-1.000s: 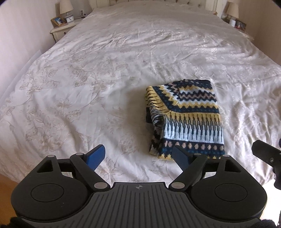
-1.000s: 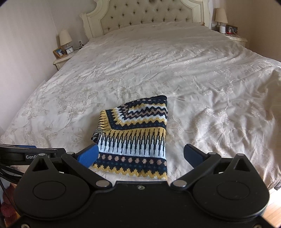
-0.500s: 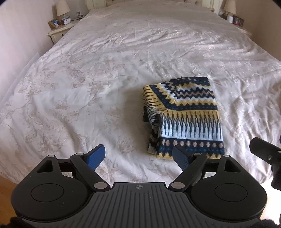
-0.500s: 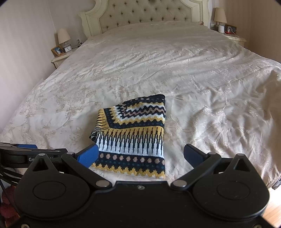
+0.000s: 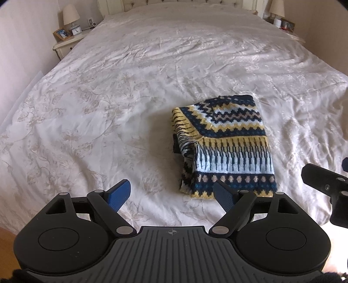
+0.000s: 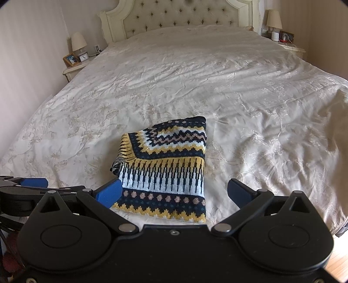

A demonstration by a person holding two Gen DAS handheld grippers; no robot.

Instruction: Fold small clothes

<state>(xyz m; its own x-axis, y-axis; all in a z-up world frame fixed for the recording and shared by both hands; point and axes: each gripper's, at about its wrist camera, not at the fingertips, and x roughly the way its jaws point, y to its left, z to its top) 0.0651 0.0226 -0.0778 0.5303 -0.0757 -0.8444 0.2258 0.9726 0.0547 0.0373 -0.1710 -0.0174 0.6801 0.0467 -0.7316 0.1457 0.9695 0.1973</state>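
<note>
A small knitted sweater [image 5: 226, 143] with navy, yellow, white and beige patterns lies folded into a compact rectangle on the pale floral bedspread [image 5: 104, 113]. The same sweater [image 6: 167, 165] fills the lower middle of the right wrist view. My left gripper [image 5: 173, 194] hangs open above the near edge of the bed, left of the sweater's front corner, with nothing between its blue pads. Over the sweater's near hem my right gripper [image 6: 174, 192] also stands open and holds nothing. Part of the left gripper [image 6: 24, 188] shows at the right view's left edge.
The bed [image 6: 217, 71] runs back to a tufted headboard [image 6: 180, 15]. Bedside tables with lamps stand at the left [image 6: 75, 65] and right [image 6: 289, 46]. Wooden floor [image 5: 6, 237] shows below the bed's near edge.
Both views have tilted slightly, so the sweater sits a little lower in the left view. The sweater lies as before and both grippers stay open.
</note>
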